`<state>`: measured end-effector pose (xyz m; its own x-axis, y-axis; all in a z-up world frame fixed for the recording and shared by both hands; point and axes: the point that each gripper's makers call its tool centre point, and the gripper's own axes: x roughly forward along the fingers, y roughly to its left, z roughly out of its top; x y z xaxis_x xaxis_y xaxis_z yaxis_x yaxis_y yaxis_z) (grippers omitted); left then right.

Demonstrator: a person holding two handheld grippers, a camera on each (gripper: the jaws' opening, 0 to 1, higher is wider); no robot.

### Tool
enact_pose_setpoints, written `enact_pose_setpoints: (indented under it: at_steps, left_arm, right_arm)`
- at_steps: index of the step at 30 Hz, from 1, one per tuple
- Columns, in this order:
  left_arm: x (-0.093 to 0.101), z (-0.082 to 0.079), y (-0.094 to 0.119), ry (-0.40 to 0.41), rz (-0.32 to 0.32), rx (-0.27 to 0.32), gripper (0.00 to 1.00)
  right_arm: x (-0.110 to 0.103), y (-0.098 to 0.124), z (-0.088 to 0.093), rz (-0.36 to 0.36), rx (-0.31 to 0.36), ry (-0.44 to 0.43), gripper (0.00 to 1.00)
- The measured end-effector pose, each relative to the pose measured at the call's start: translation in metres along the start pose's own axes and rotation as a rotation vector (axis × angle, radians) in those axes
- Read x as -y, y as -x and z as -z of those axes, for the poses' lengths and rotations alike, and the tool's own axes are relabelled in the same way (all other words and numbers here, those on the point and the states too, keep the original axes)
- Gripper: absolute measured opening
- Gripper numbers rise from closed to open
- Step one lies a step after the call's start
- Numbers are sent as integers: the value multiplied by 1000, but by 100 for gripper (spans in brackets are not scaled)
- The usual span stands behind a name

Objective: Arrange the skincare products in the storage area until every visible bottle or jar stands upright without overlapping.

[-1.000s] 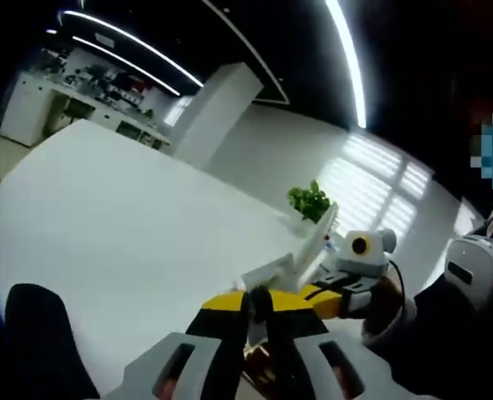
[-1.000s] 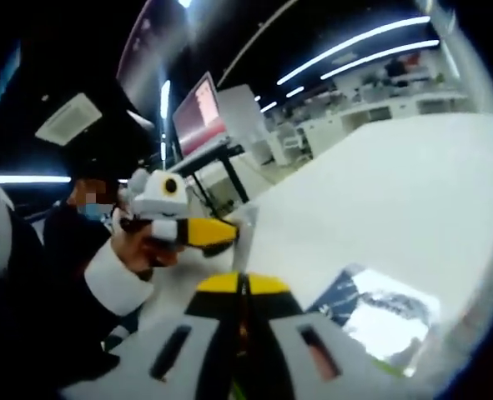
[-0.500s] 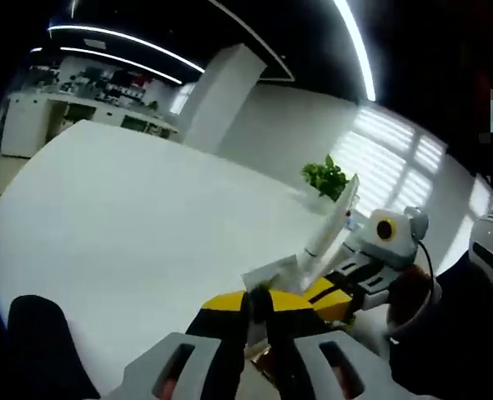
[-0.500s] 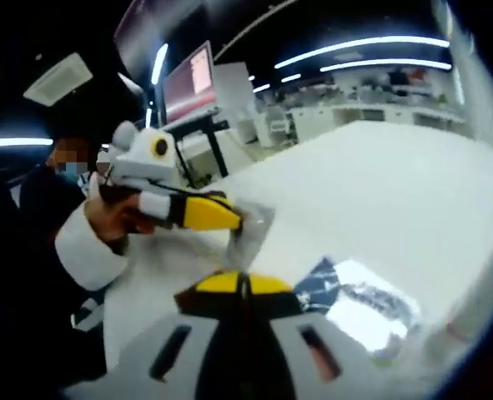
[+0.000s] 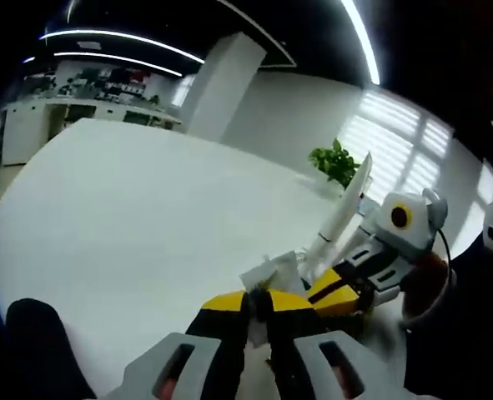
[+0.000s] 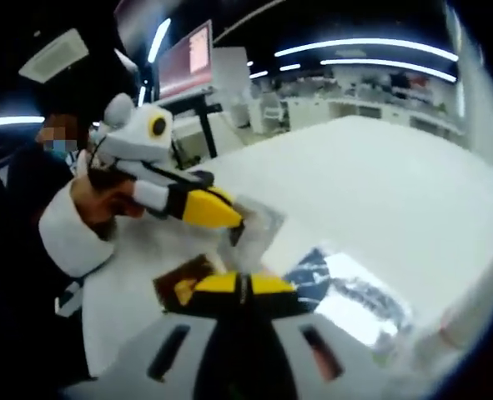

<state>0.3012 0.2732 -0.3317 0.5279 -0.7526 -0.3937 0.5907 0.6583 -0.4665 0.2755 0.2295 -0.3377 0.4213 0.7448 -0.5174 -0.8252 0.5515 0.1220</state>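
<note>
My left gripper (image 6: 229,218) pinches a crinkled clear plastic wrapper (image 6: 259,229) just ahead of my narrow-jawed right gripper (image 6: 242,287), whose view adds a silvery blue foil pouch (image 6: 350,287) alongside.

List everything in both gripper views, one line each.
table: one, white, under everything
clear wrapper: one, transparent, at the left gripper's tip
foil packet: one, blue and silver, flat on the table
brown packet: one, brown, flat beside the right gripper's tip
monitor: one, pinkish screen, behind the table
plant: one, green, far table edge
pillar: one, white, background
hand: one, white cuff, holding the left gripper
left gripper: yellow-tipped fingers, shut
right gripper: yellow-tipped fingers, shut
</note>
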Motion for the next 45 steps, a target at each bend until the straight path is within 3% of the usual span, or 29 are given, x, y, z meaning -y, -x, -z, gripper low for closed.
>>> enact_pose_setpoints:
  at_steps: [23,33,35,36,45]
  left_arm:
    - [-14,6,-11,-45,-30,-23,7]
    - [-16,9,-12,-135,-65,-42,7]
    - [-25,11,-11,-178,-109,-67,5]
    - [-18,11,-14,-176,-79,-56,5]
    - [-15,13,-18,-204,-59,-65,5]
  right_arm:
    - [5,-8,5,67,-65,145,6]
    - [7,-9,5,86,-94,211,10]
    - [9,-9,5,95,-97,214,11]
    - [10,-8,4,98,-95,219,11]
    - [13,-4,-3,120,-57,209,9]
